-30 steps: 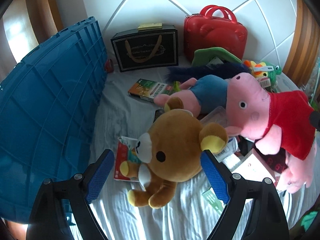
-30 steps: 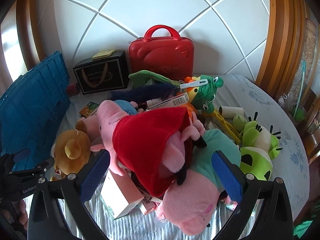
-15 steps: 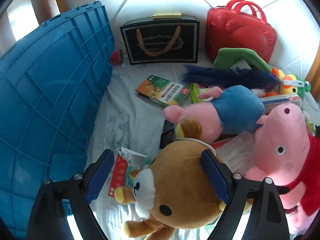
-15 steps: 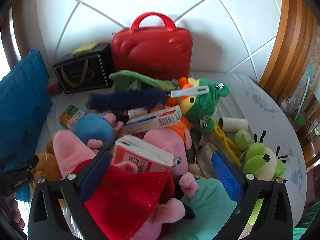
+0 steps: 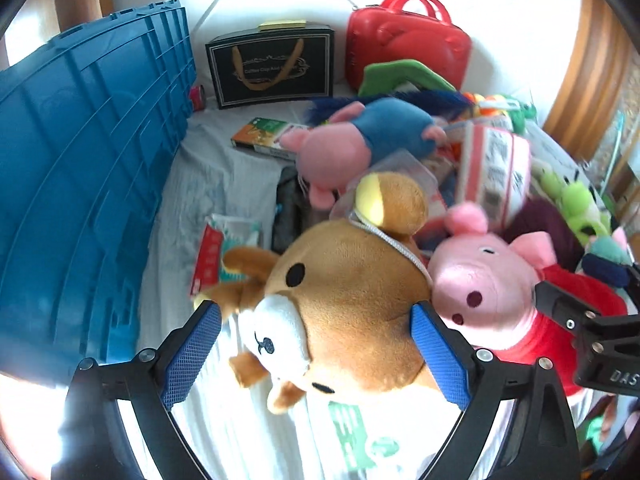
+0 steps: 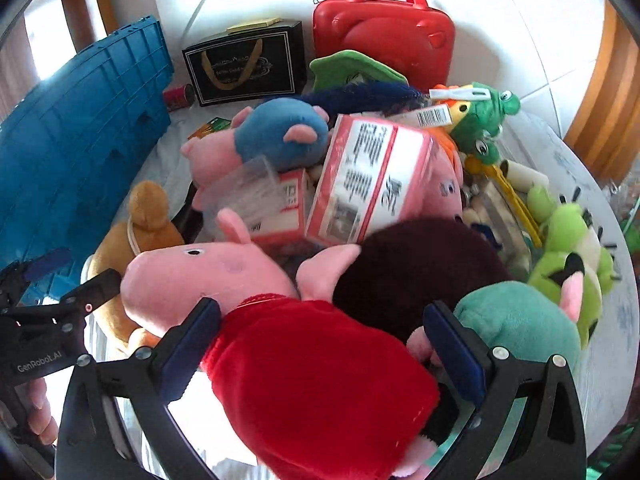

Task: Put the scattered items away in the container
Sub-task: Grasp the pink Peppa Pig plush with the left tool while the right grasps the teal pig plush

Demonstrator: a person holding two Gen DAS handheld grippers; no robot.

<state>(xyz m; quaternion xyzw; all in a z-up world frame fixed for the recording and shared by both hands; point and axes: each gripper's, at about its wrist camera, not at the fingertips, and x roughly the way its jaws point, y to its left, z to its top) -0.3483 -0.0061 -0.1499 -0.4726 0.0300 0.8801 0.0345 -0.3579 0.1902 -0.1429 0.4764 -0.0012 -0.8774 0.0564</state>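
Grasp step in hand. Left tongs [image 5: 314, 354] stand apart around the bear [image 5: 344, 300]; right tongs [image 6: 320, 354] apart around the red-dressed pig [image 6: 312, 376]. Both toys lie on the bed, blue crate [image 5: 80, 184] left. Next: close, lift, carry left.

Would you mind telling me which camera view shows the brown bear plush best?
The left wrist view: the brown bear plush fills the centre between the open jaws, face and ear visible. The right wrist view shows only its ear and part of its body at the left edge, behind the pink pig.
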